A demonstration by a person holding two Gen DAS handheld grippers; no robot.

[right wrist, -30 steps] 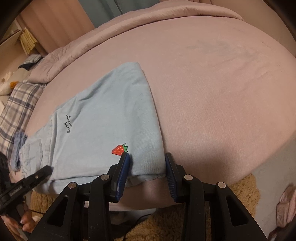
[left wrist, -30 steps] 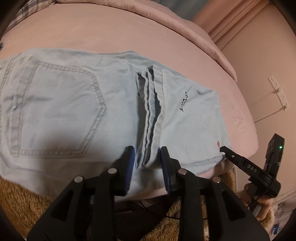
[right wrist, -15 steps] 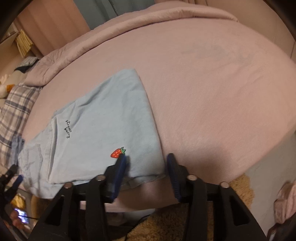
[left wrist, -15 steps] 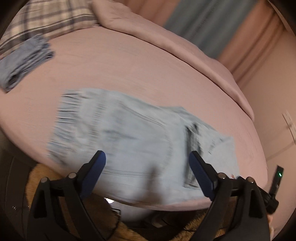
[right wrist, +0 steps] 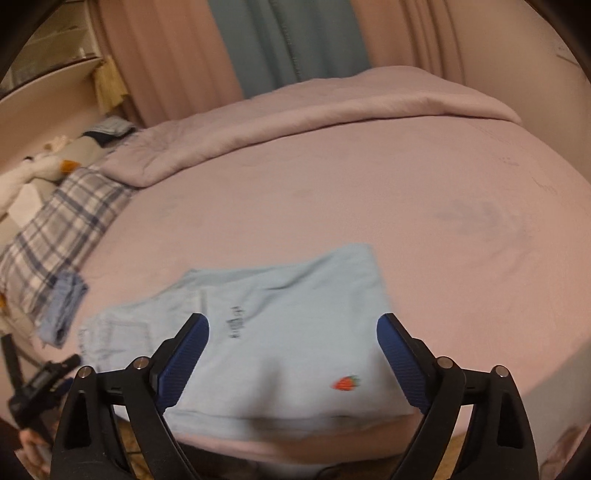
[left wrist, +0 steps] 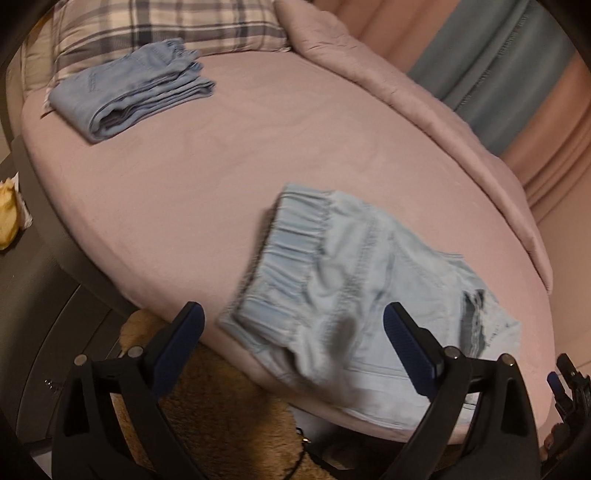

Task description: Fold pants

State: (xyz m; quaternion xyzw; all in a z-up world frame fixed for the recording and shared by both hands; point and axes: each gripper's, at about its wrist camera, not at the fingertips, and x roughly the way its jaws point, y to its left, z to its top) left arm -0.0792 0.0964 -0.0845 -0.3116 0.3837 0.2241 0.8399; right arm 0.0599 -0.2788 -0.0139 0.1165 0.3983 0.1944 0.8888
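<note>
The light blue pants (left wrist: 354, 295) lie folded flat at the near edge of the pink bed (left wrist: 207, 177), elastic waistband to the left. In the right wrist view the pants (right wrist: 280, 332) show a red strawberry patch (right wrist: 346, 383) and dark lettering. My left gripper (left wrist: 293, 343) is open and empty, held back from the bed edge over the waistband end. My right gripper (right wrist: 291, 358) is open and empty, held back over the folded leg end. Each view is a little blurred.
A second folded pair of darker blue pants (left wrist: 129, 88) lies at the far left by a plaid pillow (left wrist: 166, 22). A rolled pink duvet (right wrist: 295, 118) runs along the far side. A brown shaggy rug (left wrist: 229, 424) lies under the bed edge. Curtains (right wrist: 280, 40) hang behind.
Both grippers have let go of the pants, opened wide and pulled up and back from the bed edge. The left one opened first and swung left. The pants lie still.
</note>
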